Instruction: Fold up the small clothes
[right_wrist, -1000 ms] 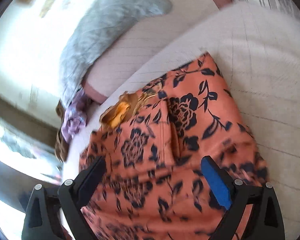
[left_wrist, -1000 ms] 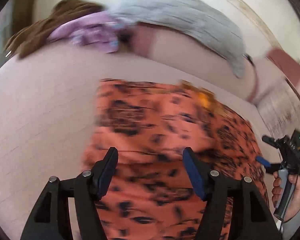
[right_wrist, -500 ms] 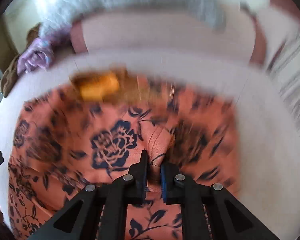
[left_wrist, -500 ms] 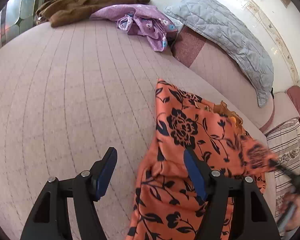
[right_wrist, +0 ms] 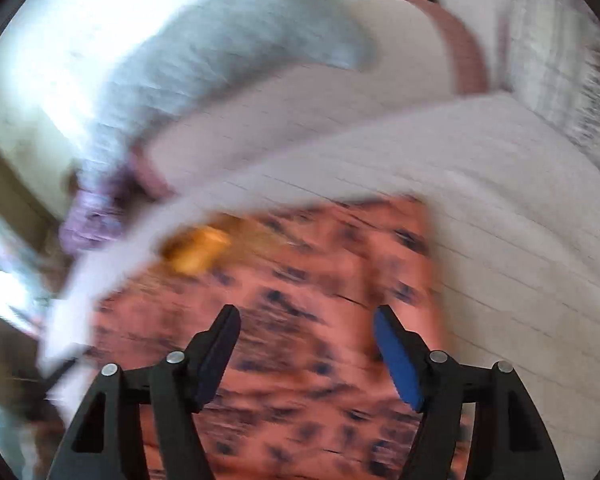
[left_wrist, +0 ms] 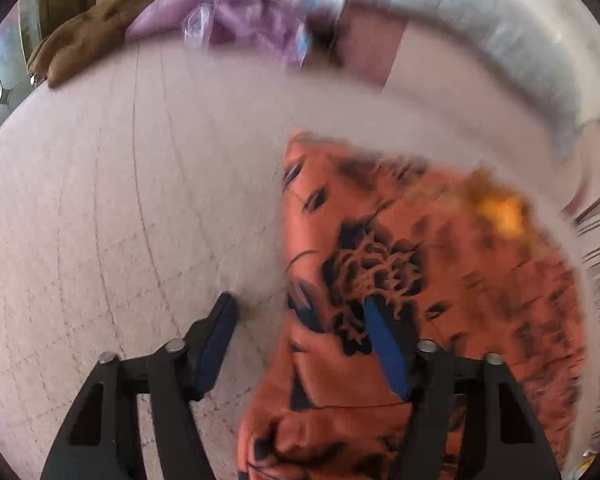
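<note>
Mostly blurred, both views. One orange garment (left_wrist: 440, 280), dark floral print, crumpled, on pale quilted mattress (left_wrist: 100, 220); near hem cut off by frame. Left gripper (left_wrist: 300, 312) fingers spread wide, one over mattress, one over garment. Right gripper (right_wrist: 306, 320) agape above garment (right_wrist: 300, 300), nothing held. One grey pillow (right_wrist: 220, 52), purple cloth (left_wrist: 252, 24) behind.

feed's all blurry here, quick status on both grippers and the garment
Left hand-held gripper open, straddling orange floral garment edge. Right hand-held gripper open above it, nothing held. Purple clothes and brown garment lie far off, not in the way.
</note>
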A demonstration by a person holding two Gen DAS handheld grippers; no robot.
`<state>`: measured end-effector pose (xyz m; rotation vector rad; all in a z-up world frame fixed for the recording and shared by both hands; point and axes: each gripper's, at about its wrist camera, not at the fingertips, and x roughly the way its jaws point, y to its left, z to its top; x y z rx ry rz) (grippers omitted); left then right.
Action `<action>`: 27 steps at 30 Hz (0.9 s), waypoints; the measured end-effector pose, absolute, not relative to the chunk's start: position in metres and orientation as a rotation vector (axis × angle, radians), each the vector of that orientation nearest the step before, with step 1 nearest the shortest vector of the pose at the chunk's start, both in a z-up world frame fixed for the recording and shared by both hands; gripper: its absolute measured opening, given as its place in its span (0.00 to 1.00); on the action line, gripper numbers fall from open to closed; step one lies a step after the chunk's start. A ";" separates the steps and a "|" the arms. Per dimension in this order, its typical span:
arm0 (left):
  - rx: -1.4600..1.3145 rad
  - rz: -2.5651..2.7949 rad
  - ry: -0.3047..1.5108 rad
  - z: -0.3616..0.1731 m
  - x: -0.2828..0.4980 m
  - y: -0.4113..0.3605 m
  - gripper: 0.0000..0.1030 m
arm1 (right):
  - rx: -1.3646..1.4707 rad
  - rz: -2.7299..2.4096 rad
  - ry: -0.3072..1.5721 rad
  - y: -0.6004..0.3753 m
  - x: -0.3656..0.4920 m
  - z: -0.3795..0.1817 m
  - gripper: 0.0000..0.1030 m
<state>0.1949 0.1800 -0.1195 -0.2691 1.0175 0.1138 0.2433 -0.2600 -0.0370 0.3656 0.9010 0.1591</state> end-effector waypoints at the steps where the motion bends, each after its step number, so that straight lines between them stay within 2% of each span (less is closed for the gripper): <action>1: -0.226 0.123 0.997 -0.117 0.194 0.176 0.56 | 0.411 0.241 0.903 -0.258 0.248 -0.035 0.79; 2: -0.219 0.115 1.003 -0.113 0.194 0.173 0.42 | 0.478 0.322 0.919 -0.254 0.258 -0.040 0.81; 3: -0.262 0.085 1.006 -0.110 0.194 0.174 0.19 | 0.519 0.354 0.949 -0.250 0.264 -0.051 0.82; 5: -0.304 0.073 1.009 -0.103 0.194 0.177 0.17 | 0.558 0.315 1.071 -0.249 0.282 -0.091 0.82; 6: -0.306 0.067 0.988 -0.096 0.193 0.178 0.17 | 0.576 0.240 1.145 -0.256 0.285 -0.116 0.72; 7: -0.316 0.053 0.968 -0.091 0.191 0.179 0.18 | 0.623 0.233 1.122 -0.265 0.283 -0.125 0.71; 8: -0.334 0.036 0.940 -0.088 0.190 0.181 0.33 | 0.641 0.244 1.100 -0.267 0.280 -0.119 0.71; 9: -0.341 0.033 0.925 -0.088 0.190 0.182 0.61 | 0.645 0.250 1.086 -0.267 0.278 -0.110 0.73; 10: -0.334 0.044 0.920 -0.091 0.190 0.182 0.68 | 0.648 0.273 1.057 -0.267 0.276 -0.101 0.73; 11: -0.320 0.060 0.940 -0.098 0.193 0.182 0.66 | 0.654 0.313 1.019 -0.266 0.276 -0.091 0.74; 12: -0.326 0.064 1.019 -0.113 0.201 0.184 0.57 | 0.657 0.350 0.979 -0.267 0.277 -0.086 0.80; 13: -0.323 0.082 1.027 -0.119 0.203 0.186 0.55 | 0.640 0.331 0.971 -0.270 0.281 -0.090 0.87; 14: -0.299 0.092 0.997 -0.115 0.202 0.184 0.53 | 0.618 0.279 1.012 -0.272 0.291 -0.102 0.88; 15: -0.292 0.096 1.010 -0.112 0.203 0.182 0.50 | 0.614 0.216 1.108 -0.277 0.300 -0.125 0.83; 16: -0.304 0.092 1.014 -0.107 0.202 0.183 0.50 | 0.674 0.200 1.107 -0.284 0.301 -0.136 0.82; 20: -0.353 0.096 0.910 -0.082 0.176 0.192 0.54 | 0.639 0.287 0.969 -0.273 0.273 -0.090 0.82; 21: -0.366 0.085 0.917 -0.085 0.171 0.193 0.60 | 0.628 0.297 0.971 -0.270 0.271 -0.091 0.83; 22: -0.370 0.077 0.936 -0.091 0.168 0.192 0.61 | 0.616 0.303 1.004 -0.265 0.266 -0.100 0.84; 23: -0.358 0.081 0.987 -0.102 0.168 0.190 0.61 | 0.597 0.299 1.045 -0.264 0.265 -0.111 0.84; 24: -0.337 0.088 1.055 -0.115 0.170 0.187 0.60 | 0.571 0.282 1.106 -0.263 0.265 -0.131 0.80; 25: -0.287 0.077 1.028 -0.114 0.168 0.183 0.60 | 0.570 0.280 1.085 -0.264 0.262 -0.138 0.77; 27: -0.256 0.105 1.016 -0.106 0.163 0.183 0.60 | 0.566 0.237 1.069 -0.256 0.257 -0.120 0.80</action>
